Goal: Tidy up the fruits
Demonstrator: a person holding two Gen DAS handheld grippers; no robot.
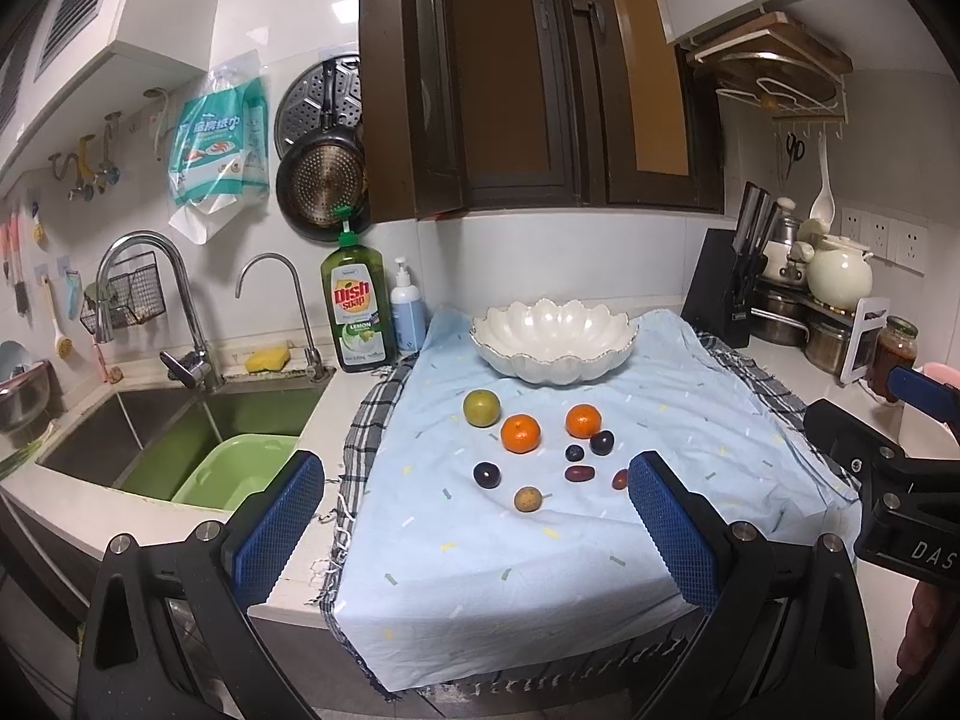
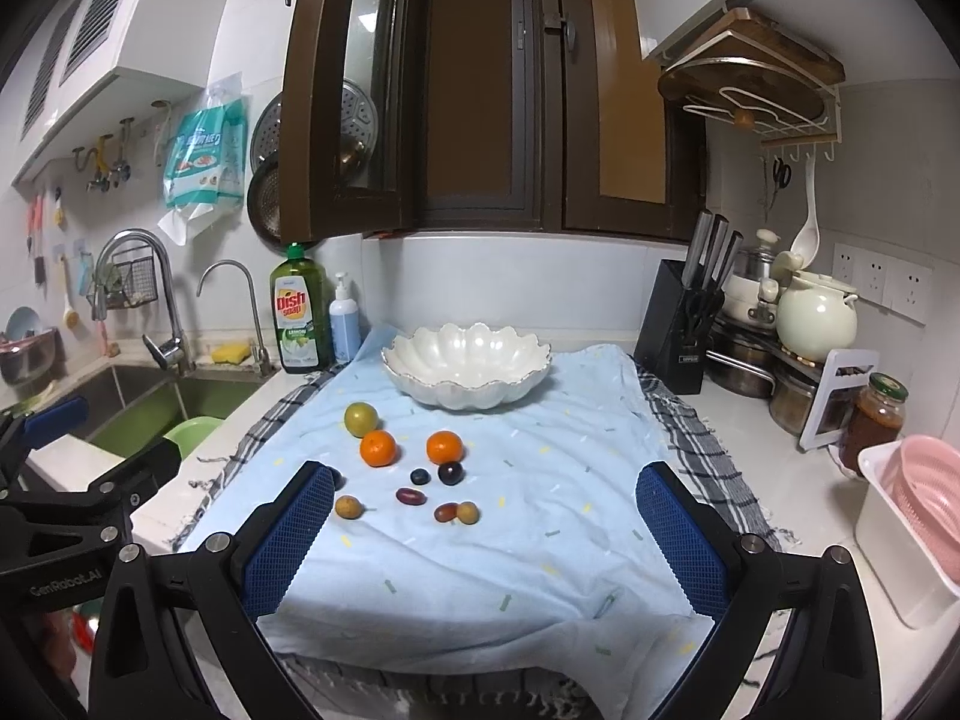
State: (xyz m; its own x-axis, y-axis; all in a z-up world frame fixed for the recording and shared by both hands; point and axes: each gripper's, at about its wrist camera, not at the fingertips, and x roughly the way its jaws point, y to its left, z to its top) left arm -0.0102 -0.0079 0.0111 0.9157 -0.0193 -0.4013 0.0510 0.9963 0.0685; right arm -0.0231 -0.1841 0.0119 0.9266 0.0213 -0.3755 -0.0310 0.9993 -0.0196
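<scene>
You are at the very start: no fruit is in the white scalloped bowl (image 2: 467,367) yet. Both your left claw (image 1: 474,531) and your right claw (image 2: 485,537) are spread wide and hold nothing, and both hang above the near edge of the light blue cloth (image 2: 540,540) that covers the worktop.

The fruits lie loose on the cloth in front of the bowl: a green citrus (image 2: 361,419), two oranges (image 2: 378,447), dark round plums (image 2: 450,473) and some small reddish and brownish ones. The bowl stands behind them, apart from every fruit.

I think the next move is to choose one fruit, probably a near small one, lower one claw around it and close gently, because round fruit rolls easily on soft cloth.
</scene>
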